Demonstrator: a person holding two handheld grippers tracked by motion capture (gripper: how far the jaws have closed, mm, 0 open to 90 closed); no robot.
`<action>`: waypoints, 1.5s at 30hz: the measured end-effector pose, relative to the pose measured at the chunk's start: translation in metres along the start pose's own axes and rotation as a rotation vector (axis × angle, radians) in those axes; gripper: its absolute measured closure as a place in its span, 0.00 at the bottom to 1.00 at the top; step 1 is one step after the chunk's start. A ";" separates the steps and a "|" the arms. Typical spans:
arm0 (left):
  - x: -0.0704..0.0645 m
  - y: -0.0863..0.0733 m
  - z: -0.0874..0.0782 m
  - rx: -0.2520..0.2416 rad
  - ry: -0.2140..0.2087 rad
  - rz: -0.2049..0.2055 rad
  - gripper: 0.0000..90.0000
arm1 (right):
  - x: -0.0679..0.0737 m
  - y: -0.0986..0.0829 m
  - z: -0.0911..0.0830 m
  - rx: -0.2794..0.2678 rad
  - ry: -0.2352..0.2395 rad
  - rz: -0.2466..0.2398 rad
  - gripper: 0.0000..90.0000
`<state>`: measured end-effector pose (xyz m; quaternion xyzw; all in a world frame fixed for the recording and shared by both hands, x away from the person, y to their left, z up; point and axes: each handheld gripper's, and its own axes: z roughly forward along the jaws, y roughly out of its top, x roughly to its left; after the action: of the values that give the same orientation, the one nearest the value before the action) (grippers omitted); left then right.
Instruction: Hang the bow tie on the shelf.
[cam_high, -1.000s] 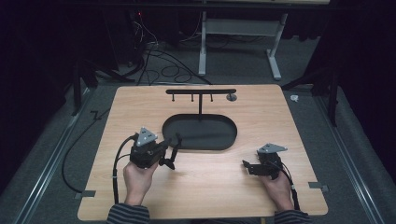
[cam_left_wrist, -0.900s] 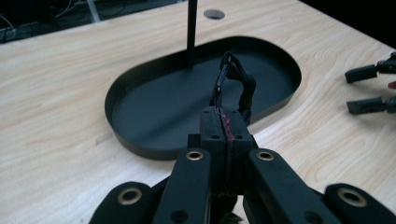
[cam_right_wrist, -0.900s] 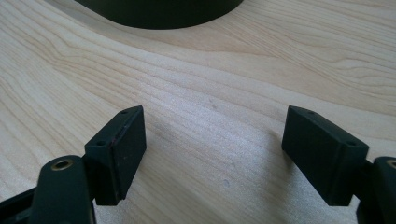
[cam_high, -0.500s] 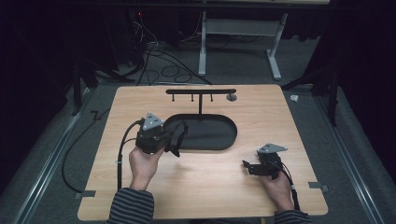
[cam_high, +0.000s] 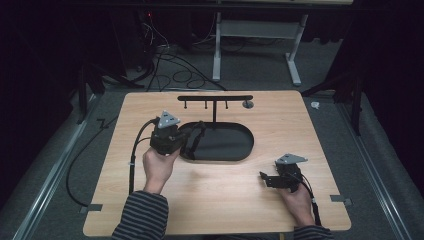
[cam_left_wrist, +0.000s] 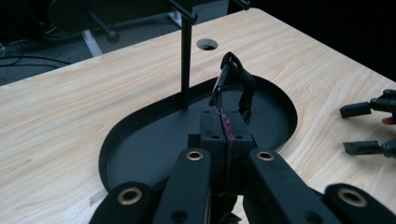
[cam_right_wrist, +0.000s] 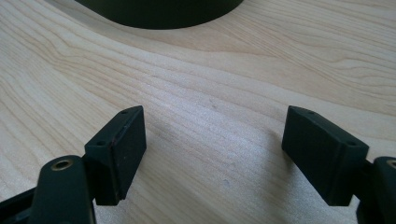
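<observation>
High view: you are holding the left gripper (cam_high: 192, 141) over the left end of the black oval tray (cam_high: 235, 149), which is sitting mid-table on the wooden table (cam_high: 125, 200). A dark strap (cam_high: 199, 131) is hanging from that gripper's tips, above the tray's left part. Your left hand (cam_high: 157, 167) is wrapping the gripper body from below, striped sleeve (cam_high: 140, 220) showing at the bottom edge. The T-shaped black stand (cam_high: 215, 100) is rising from the tray's far edge, pegs hanging under its bar. You are resting the right gripper (cam_high: 265, 179) on the table near the right front, well apart from the tray, right hand (cam_high: 295, 200) behind it.

Left gripper view: your jaws are clenched together, pinching the strap (cam_left_wrist: 243, 88), which is looping up in front of the tips with a thin reddish line showing in the seam between the pads. The strap is hovering over the tray (cam_left_wrist: 140, 154), just right of the stand's post (cam_left_wrist: 186, 60). A round hole (cam_left_wrist: 207, 44) is sitting in the table beyond the post. The right gripper (cam_left_wrist: 369, 128) is showing at the right edge, tips spread.

Right gripper view: your right gripper (cam_right_wrist: 212, 147) is released, jaws wide apart, nothing but bare wood between them. The tray's edge (cam_right_wrist: 159, 11) is showing at the top, well apart from the tips.
</observation>
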<state>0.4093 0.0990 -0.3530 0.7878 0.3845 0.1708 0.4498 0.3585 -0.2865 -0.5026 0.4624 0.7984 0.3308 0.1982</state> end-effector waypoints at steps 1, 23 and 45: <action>0.001 0.002 0.001 -0.002 -0.002 -0.002 1.00 | 0.000 0.000 0.000 0.000 0.000 0.000 0.25; 0.002 0.032 0.028 -0.001 0.026 0.029 1.00 | 0.000 0.000 0.000 -0.001 0.002 0.000 0.25; 0.017 0.050 0.062 -0.016 0.137 0.001 0.99 | 0.000 0.000 0.000 -0.001 0.005 -0.003 0.26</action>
<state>0.4807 0.0612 -0.3454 0.7708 0.4124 0.2276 0.4289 0.3584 -0.2864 -0.5026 0.4602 0.7995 0.3319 0.1968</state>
